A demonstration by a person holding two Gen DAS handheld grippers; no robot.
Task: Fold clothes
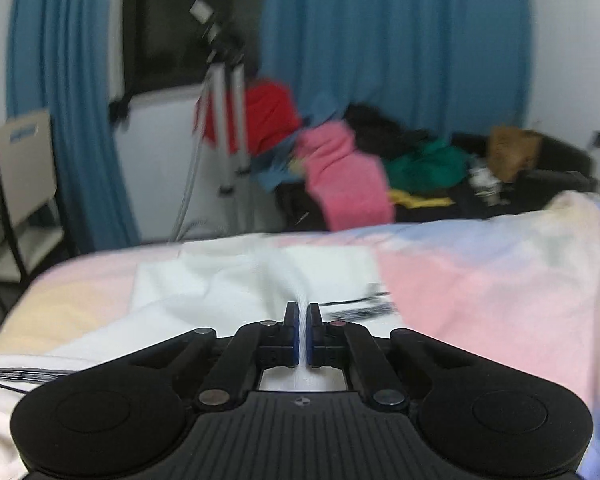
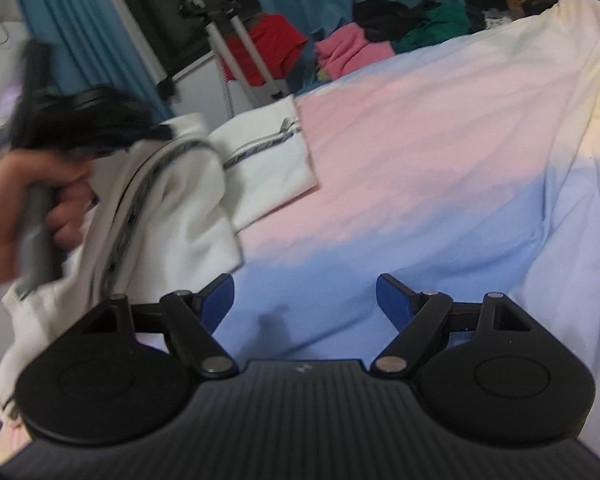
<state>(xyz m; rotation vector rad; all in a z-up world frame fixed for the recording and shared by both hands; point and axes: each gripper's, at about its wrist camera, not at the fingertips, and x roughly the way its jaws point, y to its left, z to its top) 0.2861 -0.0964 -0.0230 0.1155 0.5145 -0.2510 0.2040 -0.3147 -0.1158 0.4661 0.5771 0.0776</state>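
Left gripper [image 1: 303, 312] pinching one white garment [image 1: 204, 284]; right gripper [image 2: 305, 292] spread, empty (blurred).

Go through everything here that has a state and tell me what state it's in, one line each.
Left gripper: shut on the white garment.
Right gripper: open, empty, above the bedsheet.
White garment: partly lifted, far end flat on the bed.
Clothes pile: unfolded, heaped beyond the bed.
Curtains: parted.

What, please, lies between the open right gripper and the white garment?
Only bare bedsheet, in the right wrist view: the right gripper hovers over it, jaws apart, with the white garment off to its left.
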